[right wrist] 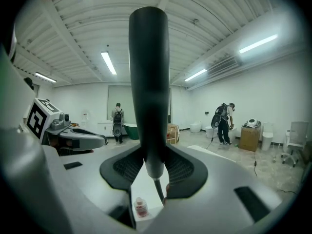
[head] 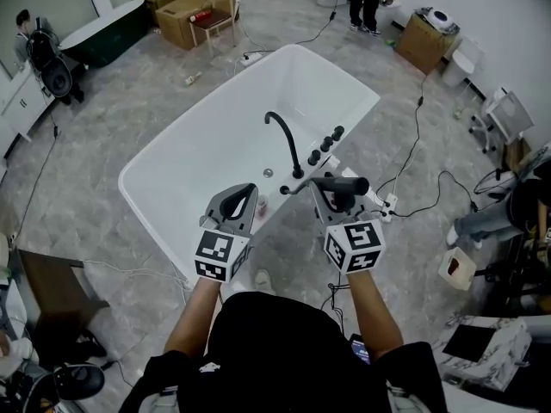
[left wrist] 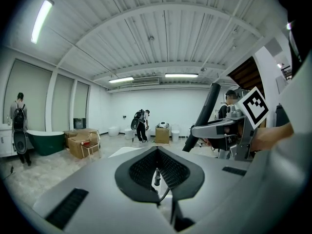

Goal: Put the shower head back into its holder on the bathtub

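The right gripper (head: 336, 203) holds the black stick-shaped shower head (right wrist: 148, 82) over the rim of the white bathtub (head: 215, 153). It is not seated there. The left gripper (head: 237, 206) is closed and empty.

White bathtub (head: 215, 144); black shower head (right wrist: 148, 82)

Both forearms (head: 191, 317) are stretching forward side by side; the left hand-held gripper (head: 247, 193) is keeping its jaws together, empty, while the right hand-held gripper (head: 334, 189) is clamping the shower head (right wrist: 148, 82).
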A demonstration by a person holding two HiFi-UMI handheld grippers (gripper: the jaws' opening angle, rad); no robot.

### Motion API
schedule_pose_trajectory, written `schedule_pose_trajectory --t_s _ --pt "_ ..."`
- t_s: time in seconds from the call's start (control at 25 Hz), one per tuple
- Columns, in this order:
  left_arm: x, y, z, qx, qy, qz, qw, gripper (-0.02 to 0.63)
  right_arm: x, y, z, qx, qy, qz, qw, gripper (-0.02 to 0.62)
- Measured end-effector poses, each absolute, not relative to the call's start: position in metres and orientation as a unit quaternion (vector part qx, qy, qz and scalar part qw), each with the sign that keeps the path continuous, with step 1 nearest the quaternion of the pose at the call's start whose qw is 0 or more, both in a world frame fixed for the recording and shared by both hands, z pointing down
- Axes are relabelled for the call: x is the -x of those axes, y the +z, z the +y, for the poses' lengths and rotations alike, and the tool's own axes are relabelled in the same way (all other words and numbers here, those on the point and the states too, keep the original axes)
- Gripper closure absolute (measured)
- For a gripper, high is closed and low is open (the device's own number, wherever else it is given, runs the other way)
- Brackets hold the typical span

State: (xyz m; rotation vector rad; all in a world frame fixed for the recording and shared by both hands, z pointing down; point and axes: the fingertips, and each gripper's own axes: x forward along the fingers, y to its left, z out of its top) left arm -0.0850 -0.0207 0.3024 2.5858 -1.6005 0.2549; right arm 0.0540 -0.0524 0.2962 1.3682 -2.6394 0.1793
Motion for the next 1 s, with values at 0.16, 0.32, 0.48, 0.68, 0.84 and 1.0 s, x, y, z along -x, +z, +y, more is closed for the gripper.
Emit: schedule_pose_trajectory --t_s 0.16,0.32,0.48,0.68,0.84,1.0 --pt "0.098 0.315 -0.044 -0.852 0.090 -0.514 0.053 0.592 -0.041 0.310 -0.076 -0.463 0.066 -0.879 0.091 0.449" --pt "0.101 0.332 -0.059 -0.854 0.103 -0.506 0.063 0.592 -0.036 0.325 -0.093 -0.462 0.070 -0.878 0.106 0.449" --pt "0.103 0.346 -0.068 -0.854 0.114 -0.503 0.076 0.592 -0.030 0.335 -0.106 -0.458 0.077 -0.879 0.112 0.449" --pt "0.098 0.363 -0.082 -0.850 0.129 -0.502 0.096 0.592 -0.030 0.353 -0.122 -0.451 0.096 -0.879 0.121 0.449" --pt "0.090 0.378 -0.100 -0.844 0.140 -0.506 0.108 0.593 -0.037 0.371 -0.143 -0.443 0.111 -0.880 0.130 0.449" --pt "0.086 0.389 -0.126 -0.834 0.145 -0.519 0.120 0.592 -0.040 0.388 -0.169 -0.429 0.121 -0.884 0.143 0.449"
